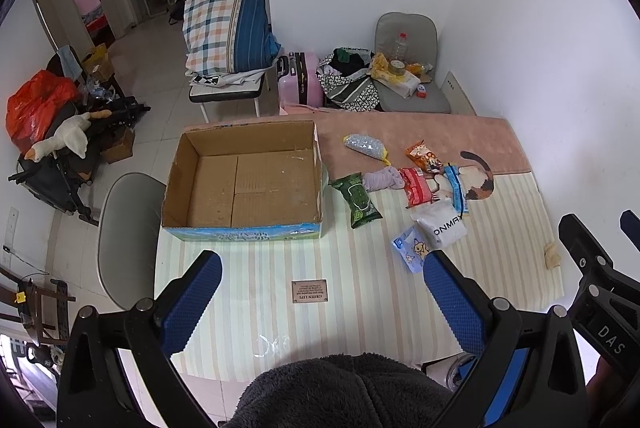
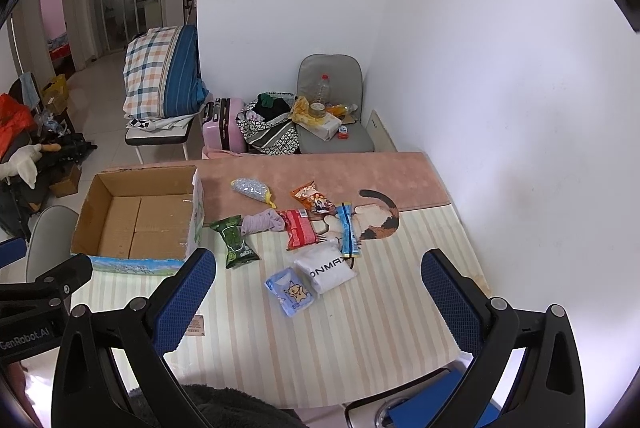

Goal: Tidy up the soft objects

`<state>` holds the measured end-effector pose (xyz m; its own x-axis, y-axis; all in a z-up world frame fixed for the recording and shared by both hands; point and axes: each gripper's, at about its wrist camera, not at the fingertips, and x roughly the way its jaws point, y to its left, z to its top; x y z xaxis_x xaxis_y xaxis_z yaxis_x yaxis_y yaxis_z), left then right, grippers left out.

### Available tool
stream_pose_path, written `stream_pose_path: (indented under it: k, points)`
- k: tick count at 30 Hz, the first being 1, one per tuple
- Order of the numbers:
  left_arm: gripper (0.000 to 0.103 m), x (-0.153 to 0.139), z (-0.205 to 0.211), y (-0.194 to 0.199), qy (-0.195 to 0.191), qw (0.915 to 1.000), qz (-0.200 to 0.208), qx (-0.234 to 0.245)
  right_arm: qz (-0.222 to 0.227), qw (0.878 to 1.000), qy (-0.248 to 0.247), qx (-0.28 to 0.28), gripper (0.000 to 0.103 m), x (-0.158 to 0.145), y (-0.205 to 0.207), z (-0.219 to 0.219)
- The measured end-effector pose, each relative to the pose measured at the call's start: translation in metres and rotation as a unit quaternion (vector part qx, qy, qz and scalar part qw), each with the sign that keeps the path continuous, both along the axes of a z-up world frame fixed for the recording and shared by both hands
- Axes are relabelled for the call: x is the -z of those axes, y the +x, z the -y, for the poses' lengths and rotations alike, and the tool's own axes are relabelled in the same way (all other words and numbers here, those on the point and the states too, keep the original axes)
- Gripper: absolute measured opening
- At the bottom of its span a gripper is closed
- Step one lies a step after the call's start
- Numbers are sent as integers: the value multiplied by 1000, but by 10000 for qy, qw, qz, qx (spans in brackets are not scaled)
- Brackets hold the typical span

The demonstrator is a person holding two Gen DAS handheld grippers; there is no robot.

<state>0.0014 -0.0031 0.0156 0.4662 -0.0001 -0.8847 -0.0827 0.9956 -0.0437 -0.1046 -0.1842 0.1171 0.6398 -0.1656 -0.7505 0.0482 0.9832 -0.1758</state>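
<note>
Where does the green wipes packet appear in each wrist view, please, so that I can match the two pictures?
Left wrist view: the green wipes packet lies right of centre, just right of the cardboard box.
Right wrist view: the packet lies left of centre, again just right of the box.
Shared landmark: the lilac cloth touching the packet's far end.

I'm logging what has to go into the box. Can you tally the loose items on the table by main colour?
Green: 1, green pack
Red: 1, red pack
Orange: 1, orange snack bag
Blue: 2, light blue pouch and blue strip packet
White: 1, white pouch
Lilac: 1, lilac cloth
Grey: 1, grey bead bag
Total: 8; none in the cardboard box.
</note>
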Motion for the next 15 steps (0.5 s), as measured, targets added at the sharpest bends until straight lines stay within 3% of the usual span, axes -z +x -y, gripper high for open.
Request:
stream_pose_path:
  k: [15]
  points:
    - [103, -4, 1, 3, 9, 10000, 90, -4, 12, 10000, 14, -2, 103, 0, 2, 0]
